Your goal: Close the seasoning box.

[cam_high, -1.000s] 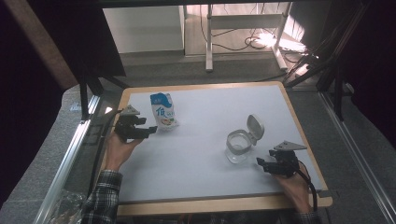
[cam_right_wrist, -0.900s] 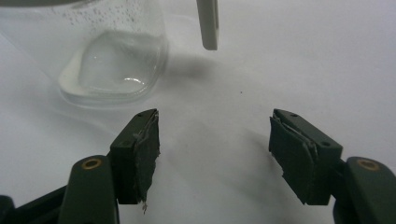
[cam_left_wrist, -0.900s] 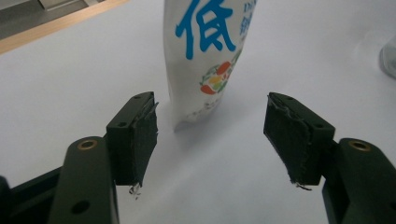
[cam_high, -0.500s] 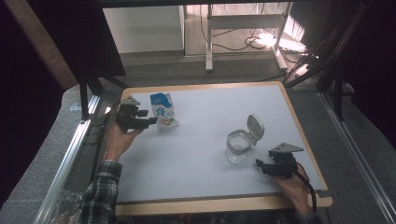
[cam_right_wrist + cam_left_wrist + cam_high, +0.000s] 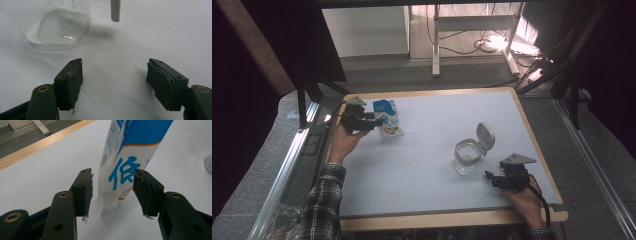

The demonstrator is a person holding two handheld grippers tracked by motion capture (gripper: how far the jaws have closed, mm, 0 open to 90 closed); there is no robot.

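A blue and white bag (image 5: 387, 119) stands upright at the table's far left. My left gripper (image 5: 373, 120) has come up to it from the left. In the left gripper view the bag (image 5: 125, 157) stands between the jaws of my left gripper (image 5: 113, 192), which have just been closing. A narrow gap remains at the left pad (image 5: 85, 192), and the right pad is at the bag's edge. My right gripper (image 5: 489, 179) rests low near the front right, open, with nothing in it (image 5: 115, 75). Just beyond it stands a clear container (image 5: 467, 156) with its hinged lid (image 5: 485, 136) flipped up.
The white mat is framed by a wooden table edge (image 5: 437, 220). A metal rail (image 5: 287, 165) runs along the left side. Beyond the table lie a floor, a stand's legs and cables (image 5: 492, 45).
My left hand has moved away from the person and to the right, bringing its jaws around the bag, and the jaws have narrowed. The right hand, the container and the bag have stayed put.
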